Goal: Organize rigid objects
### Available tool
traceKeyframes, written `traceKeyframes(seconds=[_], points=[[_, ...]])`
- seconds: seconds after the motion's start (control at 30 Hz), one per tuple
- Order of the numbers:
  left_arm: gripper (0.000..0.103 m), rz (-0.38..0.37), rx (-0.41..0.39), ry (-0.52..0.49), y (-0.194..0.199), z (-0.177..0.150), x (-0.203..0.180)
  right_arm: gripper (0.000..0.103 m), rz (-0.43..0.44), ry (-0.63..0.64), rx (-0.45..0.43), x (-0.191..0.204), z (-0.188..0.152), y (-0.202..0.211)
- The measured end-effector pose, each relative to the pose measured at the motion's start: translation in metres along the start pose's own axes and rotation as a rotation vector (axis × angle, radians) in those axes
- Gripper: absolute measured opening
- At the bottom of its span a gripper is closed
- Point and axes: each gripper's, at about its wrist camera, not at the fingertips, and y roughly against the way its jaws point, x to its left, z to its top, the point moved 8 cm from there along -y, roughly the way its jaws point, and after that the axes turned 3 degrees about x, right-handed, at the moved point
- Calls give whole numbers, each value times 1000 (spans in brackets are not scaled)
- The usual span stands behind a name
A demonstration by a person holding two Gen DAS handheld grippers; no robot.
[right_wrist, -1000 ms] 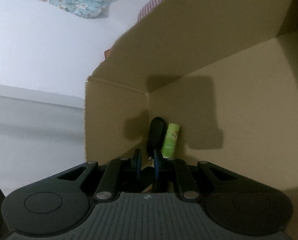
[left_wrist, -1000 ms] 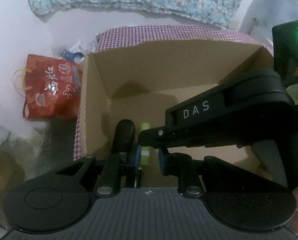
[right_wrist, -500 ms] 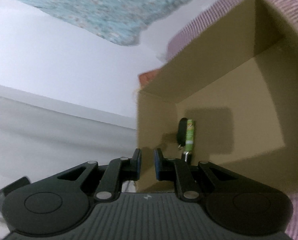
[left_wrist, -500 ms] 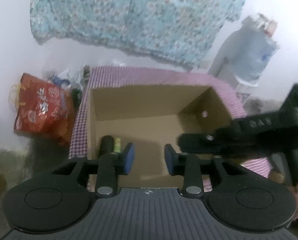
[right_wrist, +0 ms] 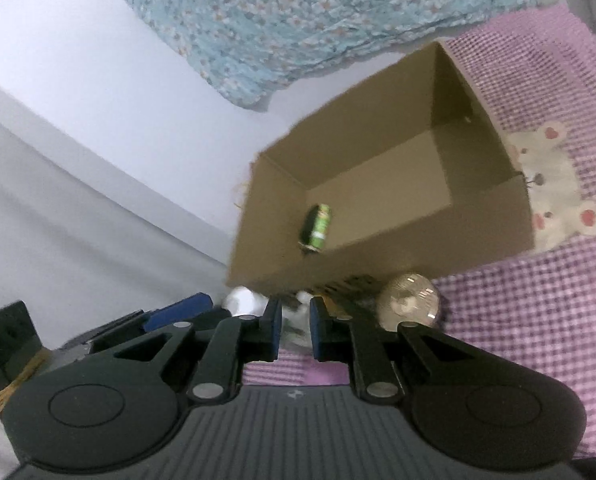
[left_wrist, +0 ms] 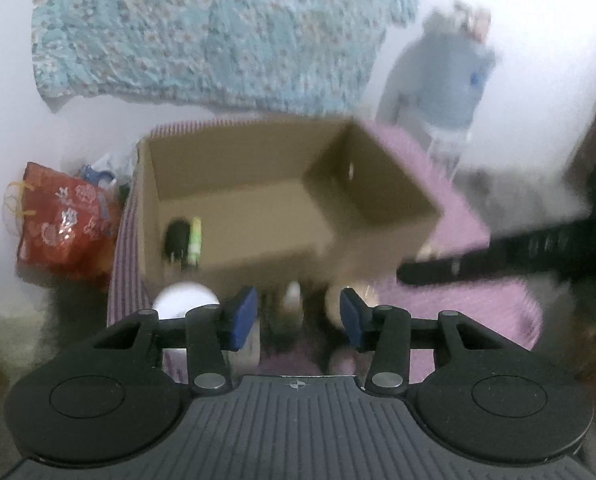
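Observation:
An open cardboard box point(left_wrist: 378, 184) point(right_wrist: 494, 216) stands on a pink checked cloth point(right_wrist: 530, 320). Inside, at its left end, lie a black object point(left_wrist: 176, 238) and a green tube point(left_wrist: 195, 240) point(right_wrist: 321, 227) side by side. My left gripper point(left_wrist: 296, 318) is open and empty, held above the box's near wall. My right gripper point(right_wrist: 291, 322) has a narrow gap between its fingers and holds nothing. A round clear lid-like object point(right_wrist: 409, 300), a white round object point(left_wrist: 186, 300) point(right_wrist: 242, 300) and small blurred items lie on the cloth before the box.
A red printed bag point(left_wrist: 66, 224) sits on the floor left of the table. A light blue floral cloth point(left_wrist: 218, 32) hangs on the wall behind. A pale blue water jug point(left_wrist: 442, 80) stands at the back right. The right gripper's black body point(left_wrist: 498, 260) crosses the left wrist view.
Both grippers have pulled back up and out of the box. The left gripper let go of the green tube and opened wide. The tube now lies beside the black object.

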Motion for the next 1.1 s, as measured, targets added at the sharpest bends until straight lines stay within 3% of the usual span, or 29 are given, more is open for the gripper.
traceKeyframes(seconds=[0.1,0.5,0.77,1.1], points=[[45,22,44,-35,-18,-17,-8,17,-74,73,8,3,-7,-8],[39,157,18,-156,-62,-29,-11,21,-127,240,96,24,-6,-60],[31,154,30,-144,-77,-30,-3,21,-137,306,154,26,-6,-88],[30,135,3,-138,-83,-32,-3,21,-162,371,177,25,-5,-103]])
